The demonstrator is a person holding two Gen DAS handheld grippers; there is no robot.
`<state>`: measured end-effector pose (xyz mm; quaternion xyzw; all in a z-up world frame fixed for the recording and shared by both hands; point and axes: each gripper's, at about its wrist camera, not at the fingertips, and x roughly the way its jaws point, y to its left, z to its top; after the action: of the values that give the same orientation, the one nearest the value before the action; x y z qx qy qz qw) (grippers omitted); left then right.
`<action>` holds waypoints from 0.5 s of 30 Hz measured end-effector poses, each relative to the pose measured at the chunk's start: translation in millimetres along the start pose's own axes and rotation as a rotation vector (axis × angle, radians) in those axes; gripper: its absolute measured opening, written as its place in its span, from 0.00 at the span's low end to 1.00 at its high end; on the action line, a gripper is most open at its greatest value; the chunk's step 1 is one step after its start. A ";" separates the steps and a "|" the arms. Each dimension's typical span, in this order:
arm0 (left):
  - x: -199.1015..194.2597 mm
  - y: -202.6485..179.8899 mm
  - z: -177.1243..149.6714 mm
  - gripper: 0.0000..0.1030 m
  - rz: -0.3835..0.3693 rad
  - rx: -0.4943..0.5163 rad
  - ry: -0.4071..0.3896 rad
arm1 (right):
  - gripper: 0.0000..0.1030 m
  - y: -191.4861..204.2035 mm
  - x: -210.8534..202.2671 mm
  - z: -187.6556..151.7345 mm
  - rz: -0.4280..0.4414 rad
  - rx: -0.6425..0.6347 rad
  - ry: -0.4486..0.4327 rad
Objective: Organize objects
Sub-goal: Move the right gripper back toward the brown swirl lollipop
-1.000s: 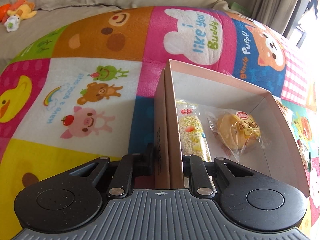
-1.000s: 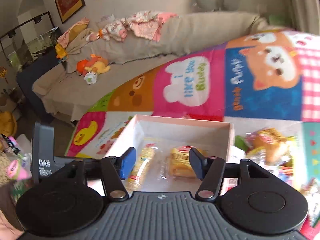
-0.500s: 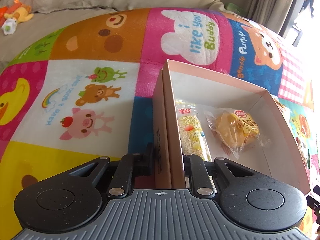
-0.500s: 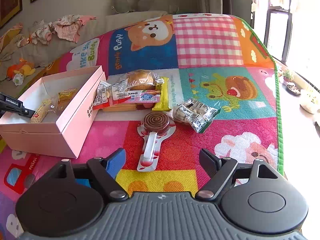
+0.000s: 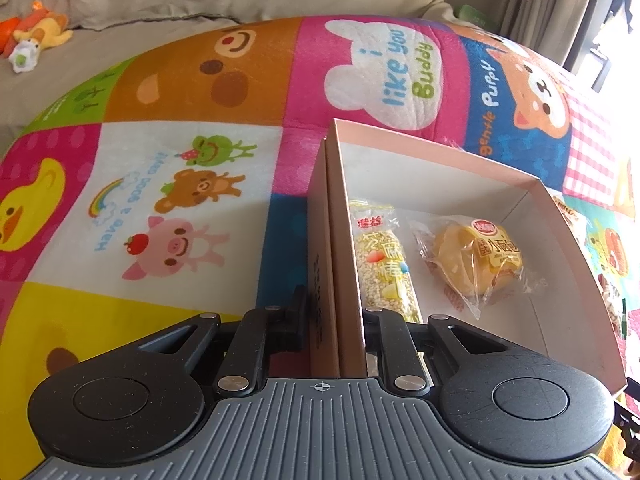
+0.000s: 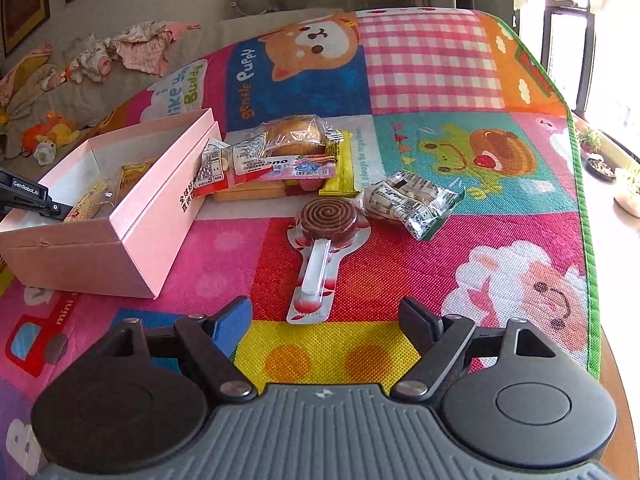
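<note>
Left gripper pinched the box wall; right gripper hung spread above the loose snacks.

Left wrist view: the left gripper (image 5: 335, 312) was clamped on the near side wall of one pink box (image 5: 448, 160), one finger outside, one inside. Two packets lay in the box: one sesame bar (image 5: 386, 268) beside the gripped wall and one wrapped yellow cake (image 5: 478, 264) at 3 o'clock from it. Right wrist view: the right gripper (image 6: 326, 320) was spread wide and held nothing, above the play mat (image 6: 432, 60). One spiral lollipop (image 6: 326, 226) lay at 12 o'clock from it, one silver-wrapped snack (image 6: 408, 204) at 1 o'clock, and a pile of several packets (image 6: 276, 160) touched the box at 11 o'clock.
</note>
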<state>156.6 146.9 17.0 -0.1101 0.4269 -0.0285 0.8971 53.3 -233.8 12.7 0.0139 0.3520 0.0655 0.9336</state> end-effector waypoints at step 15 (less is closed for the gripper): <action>0.2 -4.4 0.4 0.18 0.014 -0.001 0.006 | 0.28 7.4 -5.7 -4.5 -0.022 -0.043 -0.030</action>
<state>157.2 142.7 18.0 -0.1074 0.4304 -0.0222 0.8960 45.2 -227.3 13.6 -0.0092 0.3369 0.0624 0.9394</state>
